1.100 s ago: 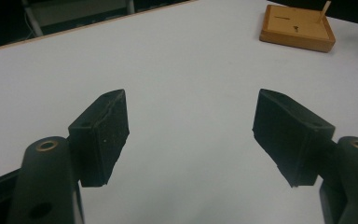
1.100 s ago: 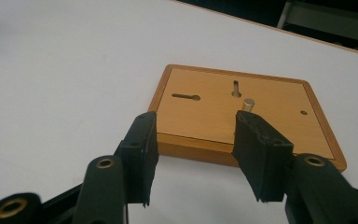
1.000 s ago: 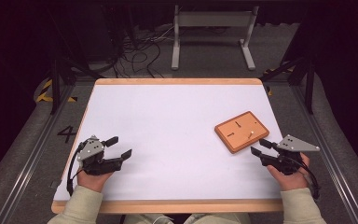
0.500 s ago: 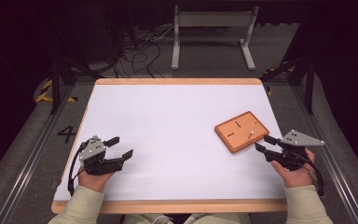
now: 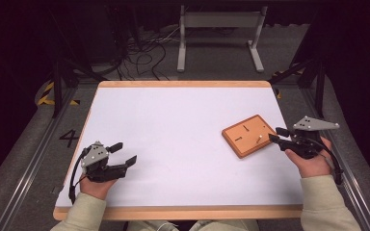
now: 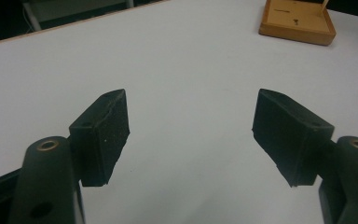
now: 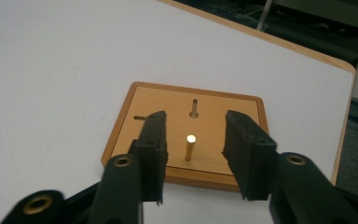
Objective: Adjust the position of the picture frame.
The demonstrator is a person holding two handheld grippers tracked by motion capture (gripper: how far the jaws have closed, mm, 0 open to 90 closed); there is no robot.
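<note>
A small square wooden board (image 5: pixel 248 134) lies on the white table (image 5: pixel 173 120) at the right. It has two dark slots and a short brass peg (image 5: pixel 259 139) that stands upright near its front edge. My right gripper (image 5: pixel 277 134) hovers at the board's right edge and points at it. In the right gripper view the peg (image 7: pixel 190 148) stands between the jaws of the right gripper (image 7: pixel 196 116), clear of both pads. Those jaws have just been closing and still stand apart. My left gripper (image 5: pixel 125 152) rests at the front left, open and holding nothing.
The left gripper view shows bare white table between the left gripper's (image 6: pixel 191 95) wide jaws, with the board (image 6: pixel 298 21) far off at the top right. Beyond the table's far edge stand a metal frame (image 5: pixel 219 29) and loose cables (image 5: pixel 144 53) on the floor.
My right gripper has risen and moved in toward the board's right edge, and its jaws have narrowed. The left gripper has stayed where it was.
</note>
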